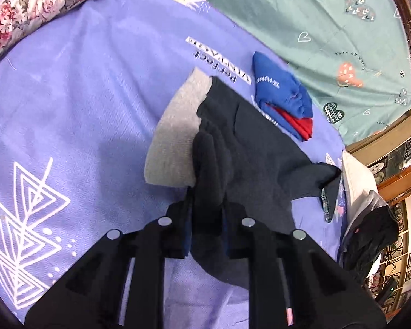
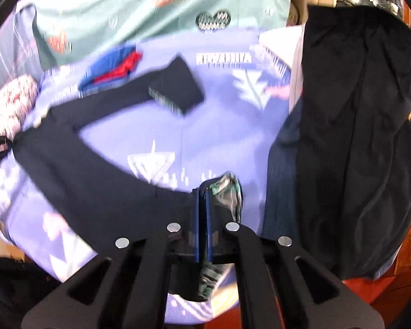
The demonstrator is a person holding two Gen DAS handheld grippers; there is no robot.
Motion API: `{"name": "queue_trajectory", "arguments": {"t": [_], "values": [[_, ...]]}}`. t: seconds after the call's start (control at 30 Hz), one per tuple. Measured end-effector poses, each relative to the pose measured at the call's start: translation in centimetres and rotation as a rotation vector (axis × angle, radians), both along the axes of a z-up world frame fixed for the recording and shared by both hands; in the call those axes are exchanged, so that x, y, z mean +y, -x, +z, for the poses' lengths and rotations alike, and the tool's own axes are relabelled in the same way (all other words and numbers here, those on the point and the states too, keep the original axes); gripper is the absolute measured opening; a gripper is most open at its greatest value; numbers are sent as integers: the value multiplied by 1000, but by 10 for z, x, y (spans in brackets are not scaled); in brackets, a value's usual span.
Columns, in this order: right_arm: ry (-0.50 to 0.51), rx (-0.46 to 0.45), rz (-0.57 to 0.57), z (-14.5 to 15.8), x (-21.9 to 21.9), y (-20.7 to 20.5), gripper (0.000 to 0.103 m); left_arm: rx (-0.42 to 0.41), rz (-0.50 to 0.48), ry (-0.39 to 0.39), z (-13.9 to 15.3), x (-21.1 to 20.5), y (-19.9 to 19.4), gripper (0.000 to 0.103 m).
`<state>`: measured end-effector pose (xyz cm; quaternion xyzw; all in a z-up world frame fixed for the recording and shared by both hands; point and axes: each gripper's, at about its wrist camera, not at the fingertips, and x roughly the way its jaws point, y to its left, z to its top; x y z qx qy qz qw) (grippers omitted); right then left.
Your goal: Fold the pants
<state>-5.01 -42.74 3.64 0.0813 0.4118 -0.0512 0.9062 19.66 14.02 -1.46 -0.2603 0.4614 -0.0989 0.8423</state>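
The pants (image 2: 76,170) hang over the purple bedsheet (image 1: 68,96), clamped by the left gripper (image 1: 207,205) and right gripper (image 2: 204,208); keep both ends level and taut before laying down.

Right view motion-blurred; sheet lettering (image 2: 224,59) unreadable (pants (image 2: 82,181) edges smeared too).

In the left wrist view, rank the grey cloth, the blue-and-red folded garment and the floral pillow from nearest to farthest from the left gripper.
1. Grey cloth, just ahead of the left gripper, slightly left.
2. Blue-and-red folded garment, farther ahead, right.
3. Floral pillow, far upper left.
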Motion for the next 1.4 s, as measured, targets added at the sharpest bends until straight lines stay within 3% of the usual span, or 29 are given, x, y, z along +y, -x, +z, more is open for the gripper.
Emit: {"name": "queue_trajectory", "arguments": {"t": [0.17, 0.2, 0.3, 0.37, 0.43, 0.6, 0.73, 0.8, 0.87, 0.9, 0.97, 1.03, 1.1, 1.17, 1.23, 1.27, 1.3, 1.33, 1.4], "values": [[-23, -42, 18, 19, -2, -12, 4, -42, 29, -1, 16, 26, 19, 14], [-29, -53, 23, 22, -2, -15, 4, -54, 47, -13, 20, 31, 22, 2], [-35, -60, 30, 26, -3, -20, 4, -43, 59, -35, 25, 50, 25, 2], [-26, -59, 23, 28, -3, -27, 4, 58, 55, -25, 7, 55, 22, 15], [-31, -55, 18, 26, -4, -29, 4, 140, 48, -32, -16, 54, 26, 51], [-42, -15, 4, 6, -6, -29, 4, 226, 18, 40, -57, 37, 27, 58], [-53, 9, -15, -9, -8, -26, 4, 209, 16, 74, -66, 17, 5, 61], [-54, 9, -14, -12, -7, -23, 4, 211, 20, 150, -71, 11, -7, 59], [-53, 13, -15, -16, -5, -20, 4, 199, 22, 215, -71, 4, -16, 34], [-53, 17, -17, -19, -6, -19, 4, 186, 10, 223, -69, -1, -19, 12], [-56, 26, -21, -25, -7, -16, 4, 143, 5, 264, -62, -7, -18, 11], [-64, 31, -29, -31, -10, -13, 4, 125, 3, 246, -56, -10, -18, 11], [-75, 32, -40, -35, -14, -11, 4, 157, 29, 252, -63, -7, -22, 12], [-94, 26, -56, -38, -21, -11, 4, 203, 55, 278, -75, -3, -27, 24], [-100, 22, -62, -38, -23, -11, 4, 197, 72, 351, -81, 1, -29, 37], [-107, 17, -66, -38, -25, -10, 4, 183, 62, 323, -76, -2, -30, 36], [-112, 11, -71, -37, -27, -10, 4, 166, 53, 265, -70, -6, -30, 26], [-117, 3, -77, -35, -30, -11, 4, 149, 45, 227, -65, -9, -31, 10], [-137, -18, -82, -29, -35, -12, 4, 102, 43, 212, -53, -9, -26, 9]]}}
